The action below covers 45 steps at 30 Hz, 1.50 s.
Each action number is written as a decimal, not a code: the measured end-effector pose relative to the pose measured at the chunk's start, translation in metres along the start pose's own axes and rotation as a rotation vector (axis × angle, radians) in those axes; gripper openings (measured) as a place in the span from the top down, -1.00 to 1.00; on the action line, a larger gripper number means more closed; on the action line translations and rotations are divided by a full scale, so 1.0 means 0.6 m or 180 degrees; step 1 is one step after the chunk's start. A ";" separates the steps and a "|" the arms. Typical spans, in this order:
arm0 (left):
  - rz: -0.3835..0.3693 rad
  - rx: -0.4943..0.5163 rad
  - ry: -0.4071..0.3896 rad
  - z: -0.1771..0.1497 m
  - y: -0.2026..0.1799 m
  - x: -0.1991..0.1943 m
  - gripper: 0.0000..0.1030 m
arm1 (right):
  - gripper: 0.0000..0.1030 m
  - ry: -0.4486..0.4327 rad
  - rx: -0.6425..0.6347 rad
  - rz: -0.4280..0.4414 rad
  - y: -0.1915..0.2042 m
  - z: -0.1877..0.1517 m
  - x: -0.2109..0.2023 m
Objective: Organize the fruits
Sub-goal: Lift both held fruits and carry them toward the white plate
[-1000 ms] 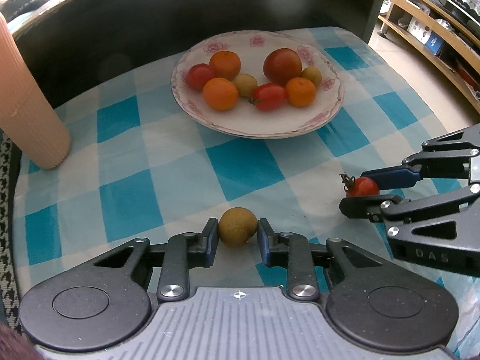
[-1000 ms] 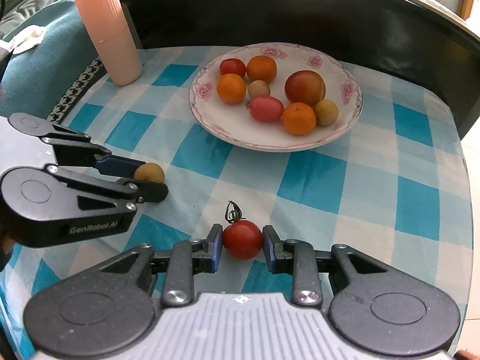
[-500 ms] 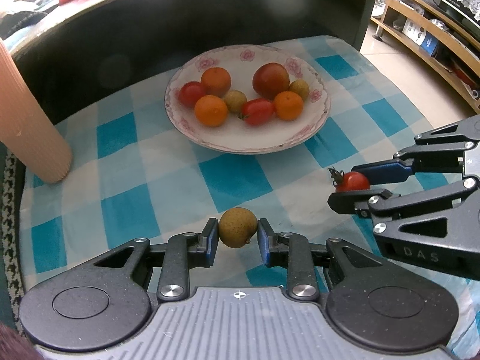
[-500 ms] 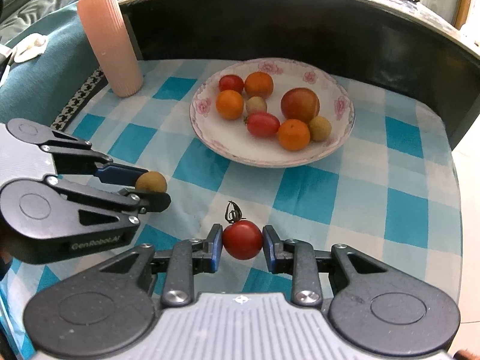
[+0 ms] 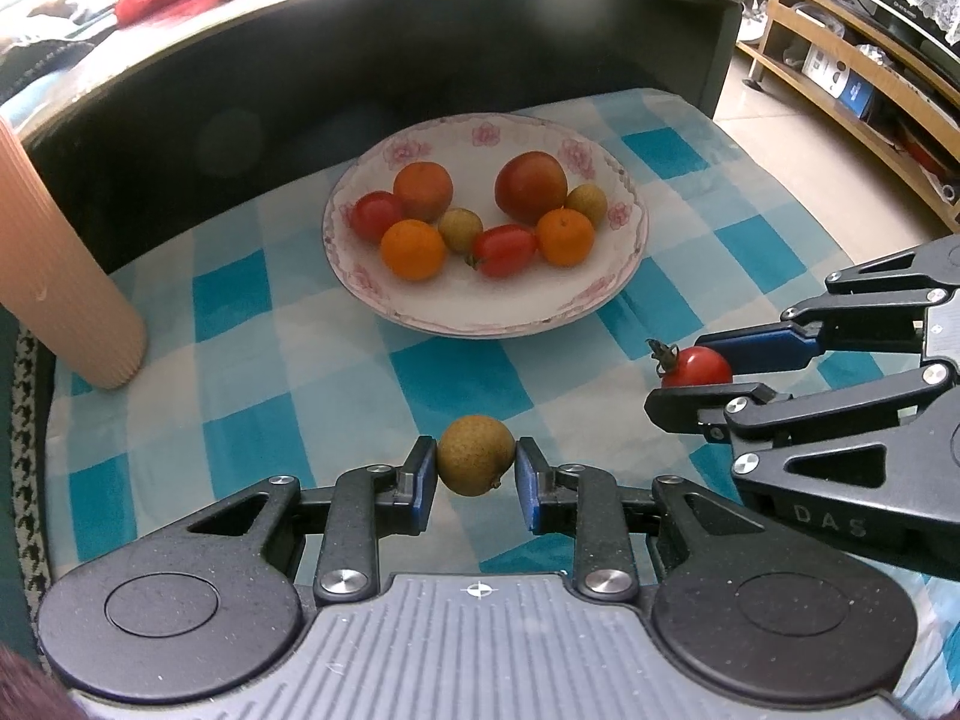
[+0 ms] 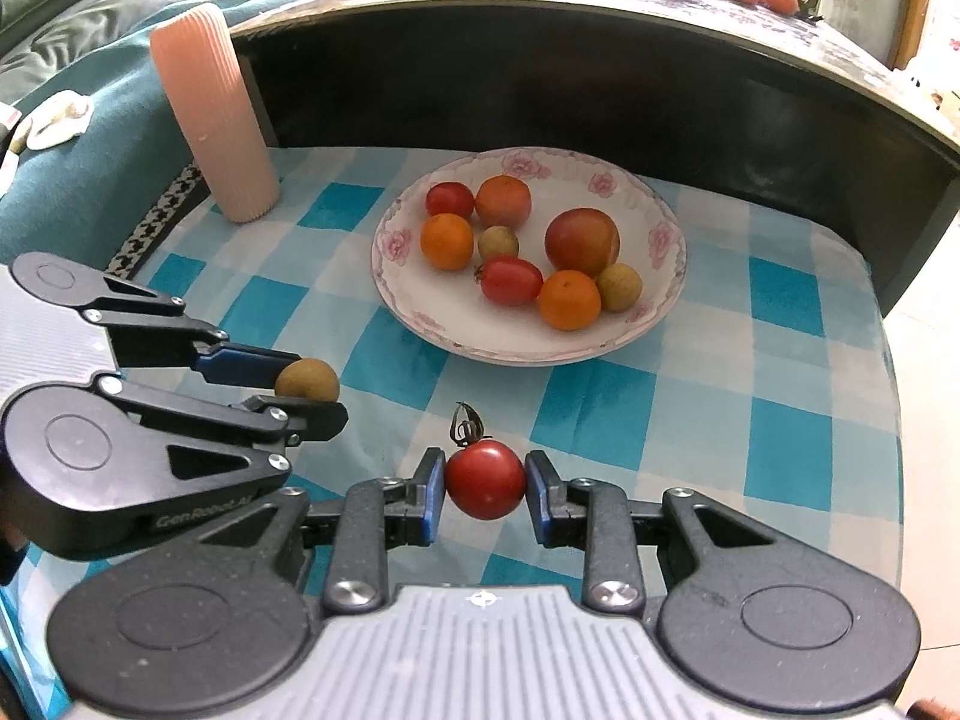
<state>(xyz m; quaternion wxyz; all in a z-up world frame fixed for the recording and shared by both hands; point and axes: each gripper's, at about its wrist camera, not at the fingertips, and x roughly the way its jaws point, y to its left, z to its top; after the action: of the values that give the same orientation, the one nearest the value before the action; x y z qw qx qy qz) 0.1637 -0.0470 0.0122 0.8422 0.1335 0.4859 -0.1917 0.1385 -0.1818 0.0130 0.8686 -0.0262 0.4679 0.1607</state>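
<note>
Your left claw (image 5: 475,467) pinches a brown longan (image 5: 475,463); your right claw (image 6: 485,483) pinches a cherry tomato (image 6: 485,479), both short of the plate (image 6: 432,306)

Both wrist fisheyes sit low, looking forward over their own fingers, plate (image 5: 480,324) (image 6: 522,354) near, upper centre of both frames; each catches the other gripper at frame edge.

The plate (image 5: 630,234) sits on the tablecloth (image 5: 240,360) toward the far side, holding eight fruits, with the ribbed cylinder (image 5: 54,264) standing well apart to its left. Nearer than the plate, the left gripper (image 5: 476,468) holds a longan (image 5: 476,463) and the right gripper (image 6: 485,483) a cherry tomato (image 6: 485,480), side by side above the cloth. A low dark cabinet (image 6: 600,78) runs behind the plate, with more fruit on its top.
</note>
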 end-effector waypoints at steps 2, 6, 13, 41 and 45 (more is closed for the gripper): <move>0.0001 -0.0001 -0.0015 0.002 -0.001 -0.001 0.31 | 0.15 -0.0008 0.0002 -0.0005 0.000 0.000 -0.001; 0.0013 -0.0003 -0.0043 0.006 -0.001 -0.004 0.31 | 0.15 -0.0026 0.0006 -0.0007 0.001 0.001 -0.002; 0.0014 -0.0021 -0.0106 0.017 -0.003 -0.008 0.31 | 0.15 -0.0080 0.0033 -0.0023 -0.001 0.005 -0.006; 0.0031 -0.0197 -0.0413 0.108 0.002 0.000 0.34 | 0.15 -0.0360 0.0360 -0.0191 -0.049 0.067 -0.010; 0.0024 -0.0259 -0.0420 0.121 0.010 0.012 0.33 | 0.15 -0.0382 0.0357 -0.0230 -0.060 0.081 0.001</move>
<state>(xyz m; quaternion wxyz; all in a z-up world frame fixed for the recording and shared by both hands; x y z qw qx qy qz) 0.2254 -0.0726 0.0418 0.8779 0.0880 0.4362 -0.1771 0.1889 -0.2060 0.0360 0.9005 0.0153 0.4221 0.1040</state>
